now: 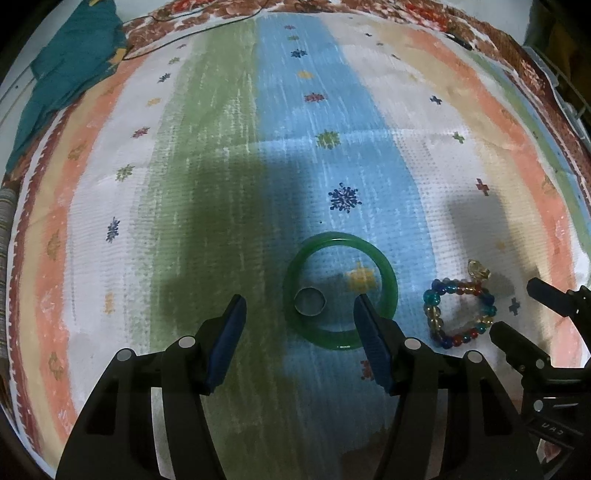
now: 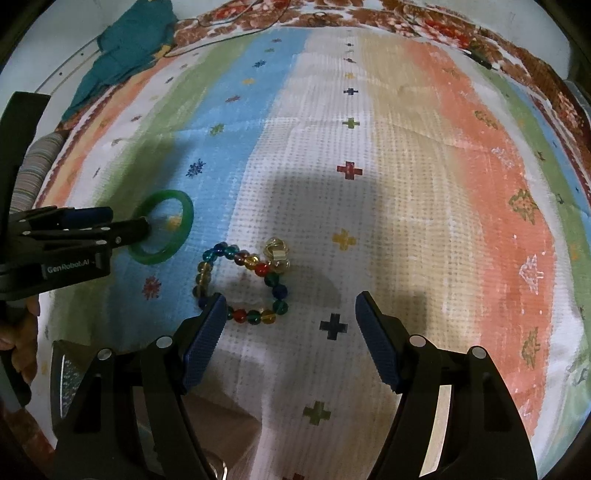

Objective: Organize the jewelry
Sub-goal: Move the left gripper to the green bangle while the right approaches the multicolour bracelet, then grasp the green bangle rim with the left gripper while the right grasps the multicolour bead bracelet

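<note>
A green bangle lies flat on the striped cloth, with a small silver ring inside its left rim. My left gripper is open just above them; its right finger overlaps the bangle's right side. A multicoloured bead bracelet with a gold ornament lies to the right. In the right wrist view the bracelet sits ahead of my open right gripper, its left finger over the bracelet's near-left beads. The bangle and the left gripper show at the left.
A teal cloth lies bunched at the far left corner, with a thin dark cable beside it. A brown floral border rims the cloth. A mirror-like object and a brown surface sit near the front edge.
</note>
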Demonstrator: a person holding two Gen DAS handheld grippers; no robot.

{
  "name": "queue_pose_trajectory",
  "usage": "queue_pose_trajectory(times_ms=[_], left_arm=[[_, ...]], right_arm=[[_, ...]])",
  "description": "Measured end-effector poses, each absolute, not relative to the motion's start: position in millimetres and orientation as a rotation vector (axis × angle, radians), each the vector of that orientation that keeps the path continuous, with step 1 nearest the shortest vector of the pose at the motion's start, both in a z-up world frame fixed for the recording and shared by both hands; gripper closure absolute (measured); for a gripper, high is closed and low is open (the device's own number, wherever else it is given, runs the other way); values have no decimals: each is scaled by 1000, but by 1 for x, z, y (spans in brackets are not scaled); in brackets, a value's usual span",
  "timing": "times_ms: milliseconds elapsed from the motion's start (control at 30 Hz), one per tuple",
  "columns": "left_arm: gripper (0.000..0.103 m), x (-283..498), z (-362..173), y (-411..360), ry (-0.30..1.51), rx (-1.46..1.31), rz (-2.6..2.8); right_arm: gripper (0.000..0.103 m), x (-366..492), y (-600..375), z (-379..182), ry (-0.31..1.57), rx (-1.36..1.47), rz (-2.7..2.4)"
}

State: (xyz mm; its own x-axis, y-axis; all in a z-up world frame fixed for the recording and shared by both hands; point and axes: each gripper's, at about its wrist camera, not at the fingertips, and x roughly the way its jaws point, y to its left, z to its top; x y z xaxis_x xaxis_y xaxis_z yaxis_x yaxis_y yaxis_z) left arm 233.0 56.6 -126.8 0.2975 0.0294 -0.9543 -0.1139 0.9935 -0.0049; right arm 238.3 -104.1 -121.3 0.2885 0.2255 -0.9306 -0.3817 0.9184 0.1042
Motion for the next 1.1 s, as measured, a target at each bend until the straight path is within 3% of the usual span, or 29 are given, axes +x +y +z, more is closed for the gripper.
queue_pose_trajectory(times_ms=[200,433,533,733,867,1100], left_arm=[[42,238,-135,52,1286,-54,86],[43,241,-142,49,1304,-36,84],[52,238,-143,49,1309,-36,84],[76,231,-142,56,1325,-45,86],[90,228,-142,63,1330,-57,84],[95,227,-138,71,1317,-85,91]], right_arm=[[32,245,-100,-129,1227,-149,408],[44,244,-97,-139,1231,-192,383],[64,245,-99,-138,1241,-183,377],[88,242,-96,-139,1250,-176,417],[92,241,-95,-139,1244,-169,428],[93,240,-96,-135,1225,-165,425]])
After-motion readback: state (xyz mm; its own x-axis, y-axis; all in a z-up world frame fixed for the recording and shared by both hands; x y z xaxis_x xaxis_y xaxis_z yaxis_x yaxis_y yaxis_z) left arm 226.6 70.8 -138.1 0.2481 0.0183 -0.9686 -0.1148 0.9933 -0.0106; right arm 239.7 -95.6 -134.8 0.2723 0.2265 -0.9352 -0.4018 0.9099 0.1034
